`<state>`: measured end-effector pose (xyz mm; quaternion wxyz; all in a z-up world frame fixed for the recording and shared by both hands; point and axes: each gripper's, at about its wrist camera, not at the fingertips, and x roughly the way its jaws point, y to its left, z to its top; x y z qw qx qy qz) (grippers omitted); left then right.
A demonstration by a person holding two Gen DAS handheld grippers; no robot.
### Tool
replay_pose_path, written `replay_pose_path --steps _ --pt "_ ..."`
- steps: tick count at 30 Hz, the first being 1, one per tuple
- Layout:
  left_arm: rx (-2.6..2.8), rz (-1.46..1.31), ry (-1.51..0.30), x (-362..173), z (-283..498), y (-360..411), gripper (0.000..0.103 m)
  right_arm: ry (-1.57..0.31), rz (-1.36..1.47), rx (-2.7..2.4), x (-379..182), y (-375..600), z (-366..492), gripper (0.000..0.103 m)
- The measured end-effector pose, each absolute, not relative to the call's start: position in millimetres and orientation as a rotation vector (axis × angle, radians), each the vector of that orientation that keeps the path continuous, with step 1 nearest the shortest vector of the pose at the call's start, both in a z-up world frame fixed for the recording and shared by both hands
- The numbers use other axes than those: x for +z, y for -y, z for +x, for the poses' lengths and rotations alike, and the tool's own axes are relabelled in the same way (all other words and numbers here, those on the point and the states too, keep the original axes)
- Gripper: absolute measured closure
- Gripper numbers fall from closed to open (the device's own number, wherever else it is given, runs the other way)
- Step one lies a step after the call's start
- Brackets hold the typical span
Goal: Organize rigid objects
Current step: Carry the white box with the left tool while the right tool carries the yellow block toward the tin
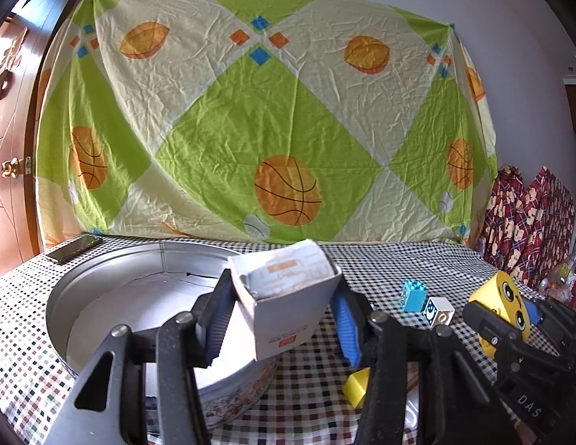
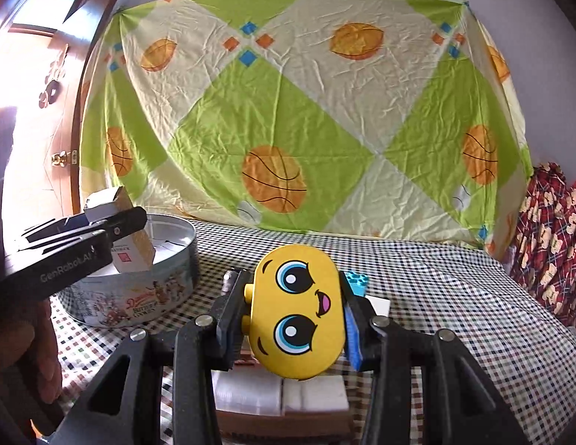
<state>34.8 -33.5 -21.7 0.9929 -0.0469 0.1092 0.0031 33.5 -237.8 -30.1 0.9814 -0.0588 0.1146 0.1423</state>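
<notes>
Two grippers were each loaded. The left gripper (image 1: 284, 319) pinched a small white carton (image 1: 288, 296) between its blue pads and held it tilted above the round metal tin (image 1: 102, 278), toward the tin's 3 o'clock rim. The right gripper (image 2: 295, 319) clamped a yellow face block (image 2: 297, 311), raised off the checked tablecloth (image 2: 455, 296).

By my reading, the step in hand was carrying both pieces to the tin. The next move called for lowering the carton inside the wall before letting go, then bringing the face block over from the tin's 3 o'clock side.

On the table, a blue brick (image 1: 414, 294) and a white cube (image 1: 438, 311) waited at 3 o'clock of the tin.

Readable writing: "GenRobot.AI" on the left gripper's arm, "DAS" on the right one. The tin's red script was too small to read.
</notes>
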Motion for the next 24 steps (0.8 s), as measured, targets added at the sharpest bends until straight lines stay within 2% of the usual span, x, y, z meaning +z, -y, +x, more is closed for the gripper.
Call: replay_pose_path --steps 24 --pt "0.085 -0.099 -0.212 -23 31 0 0.054 -0.197 -0.154 0.364 -23 192 41 0.058"
